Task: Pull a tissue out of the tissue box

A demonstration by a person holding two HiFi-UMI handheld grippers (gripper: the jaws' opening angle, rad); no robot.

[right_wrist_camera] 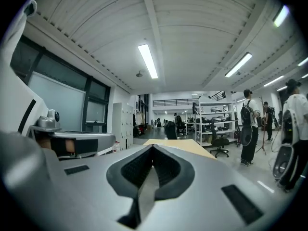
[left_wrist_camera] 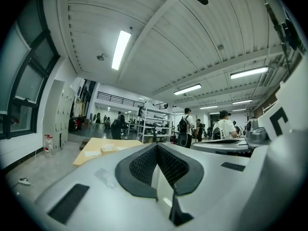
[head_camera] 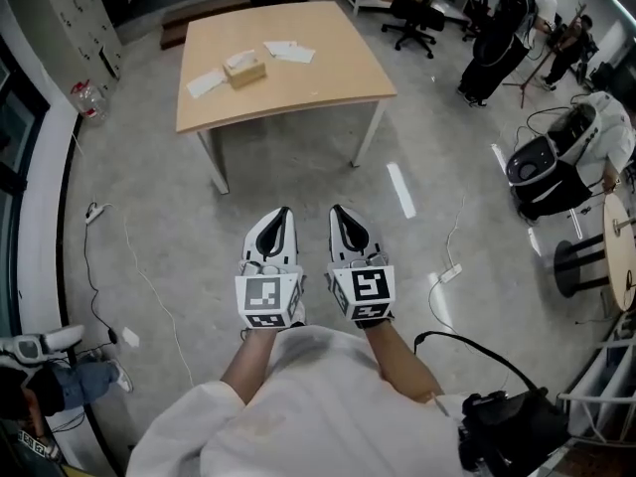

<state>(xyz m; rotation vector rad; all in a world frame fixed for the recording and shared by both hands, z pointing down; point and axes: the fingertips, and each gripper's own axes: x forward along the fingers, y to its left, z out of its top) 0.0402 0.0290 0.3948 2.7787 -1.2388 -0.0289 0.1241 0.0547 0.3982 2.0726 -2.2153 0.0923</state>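
A tan tissue box (head_camera: 244, 69) stands on a light wooden table (head_camera: 328, 82) far ahead, with loose white tissues (head_camera: 288, 51) lying to either side of it. Both grippers are held side by side at waist height over the bare floor, well short of the table. My left gripper (head_camera: 283, 214) is shut with nothing in it, and so is my right gripper (head_camera: 338, 212). In the left gripper view the shut pads (left_wrist_camera: 156, 146) point level at the distant table (left_wrist_camera: 94, 153). The right gripper (right_wrist_camera: 153, 147) points at the table's edge (right_wrist_camera: 185, 143).
Cables and a power strip (head_camera: 449, 273) lie on the grey floor to the right. A white machine (head_camera: 556, 157), a round table (head_camera: 621, 246), an office chair (head_camera: 412, 8) and standing people (head_camera: 507, 28) fill the right side. A bottle (head_camera: 87, 97) stands by the left wall.
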